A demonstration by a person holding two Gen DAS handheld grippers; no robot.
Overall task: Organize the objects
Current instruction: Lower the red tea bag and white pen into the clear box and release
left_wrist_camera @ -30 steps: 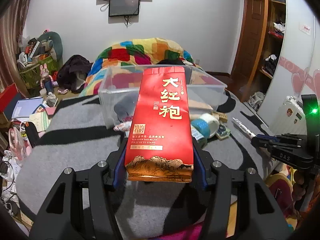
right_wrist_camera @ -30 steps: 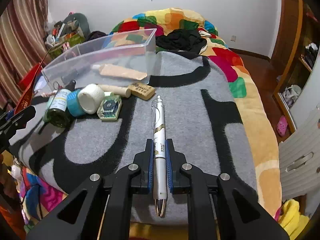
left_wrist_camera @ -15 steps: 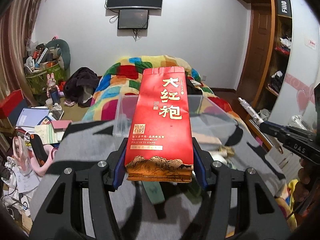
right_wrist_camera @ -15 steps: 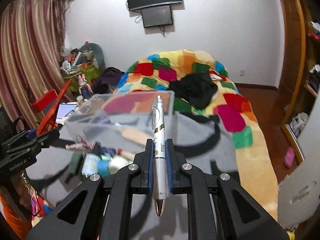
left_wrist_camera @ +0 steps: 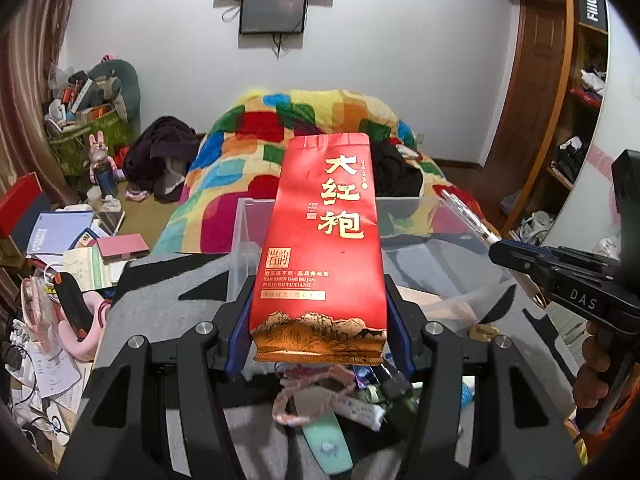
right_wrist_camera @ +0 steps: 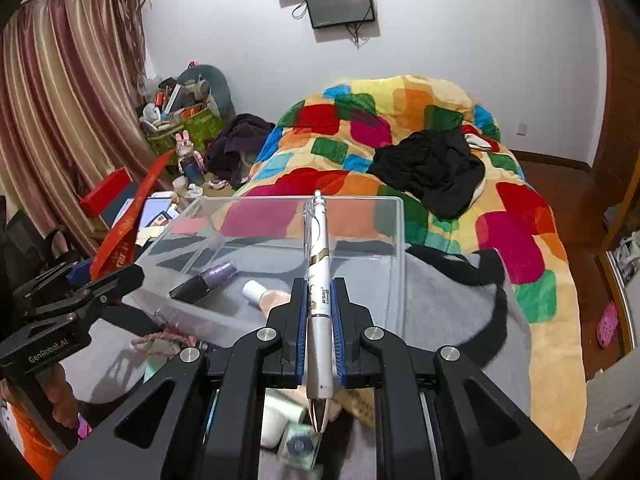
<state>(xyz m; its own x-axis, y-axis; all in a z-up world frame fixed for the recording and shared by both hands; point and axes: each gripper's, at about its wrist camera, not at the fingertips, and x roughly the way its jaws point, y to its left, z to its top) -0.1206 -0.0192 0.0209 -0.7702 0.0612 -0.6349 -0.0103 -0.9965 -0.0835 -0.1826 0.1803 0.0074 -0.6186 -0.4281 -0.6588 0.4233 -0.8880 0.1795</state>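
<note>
The clear plastic storage box [right_wrist_camera: 394, 264] stands open-topped on the grey and black blanket [right_wrist_camera: 448, 300]; its right half is bare floor, free to enter from above. At its left lie a purple-capped black tube [right_wrist_camera: 202, 280] and a beige bottle with a white cap [right_wrist_camera: 266, 294]. Small clutter crowds the near wall outside. Right of the box the blanket lies clear.

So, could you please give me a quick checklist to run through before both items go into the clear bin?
1. Left gripper fingers clamp the red tea packet: ok.
2. Right gripper shut on the pen: ok.
3. Clear bin open on top: ok.
4. Free floor space in bin beside purple tube and bottle: ok.
5. Packet directly over bin: cannot tell.
</note>
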